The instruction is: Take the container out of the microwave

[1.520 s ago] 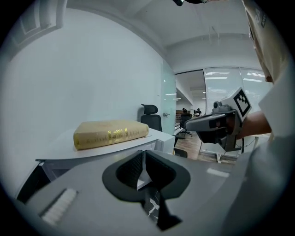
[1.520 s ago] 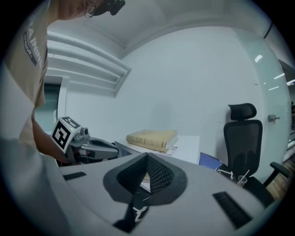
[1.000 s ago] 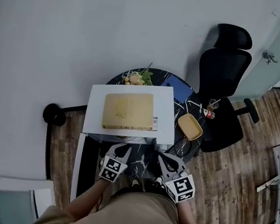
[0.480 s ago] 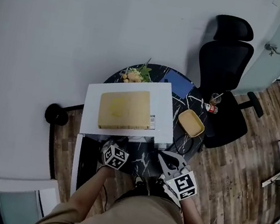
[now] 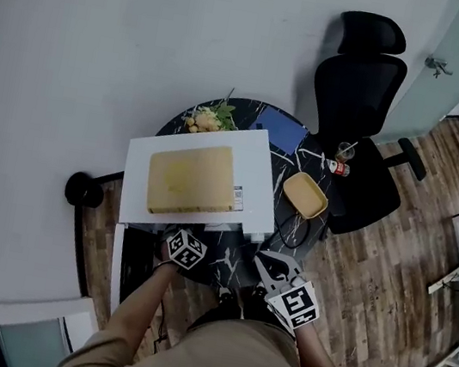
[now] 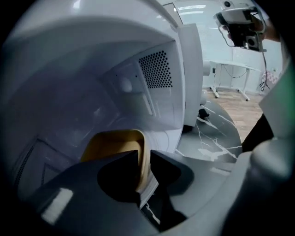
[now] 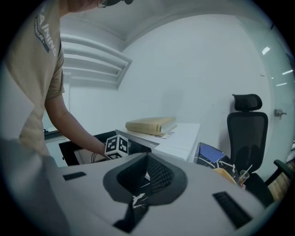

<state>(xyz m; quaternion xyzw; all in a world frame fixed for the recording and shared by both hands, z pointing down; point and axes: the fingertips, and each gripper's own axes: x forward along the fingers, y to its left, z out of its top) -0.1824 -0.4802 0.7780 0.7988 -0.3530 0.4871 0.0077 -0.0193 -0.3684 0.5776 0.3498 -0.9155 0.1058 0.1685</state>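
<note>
Left gripper view: left gripper (image 6: 144, 159) reaches into the microwave (image 6: 159, 69), fingers pinched narrowly on the rim of the yellow container (image 6: 115, 145) inside the microwave; right gripper (image 7: 147, 161) hangs in front of the microwave, fingers together, empty.

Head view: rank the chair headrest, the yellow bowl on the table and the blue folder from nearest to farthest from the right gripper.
Measured from the right gripper:
1. yellow bowl, at the right edge of the table, just beyond the gripper.
2. blue folder, at the table's far side, past the microwave.
3. chair headrest, farthest, up by the wall.
</note>
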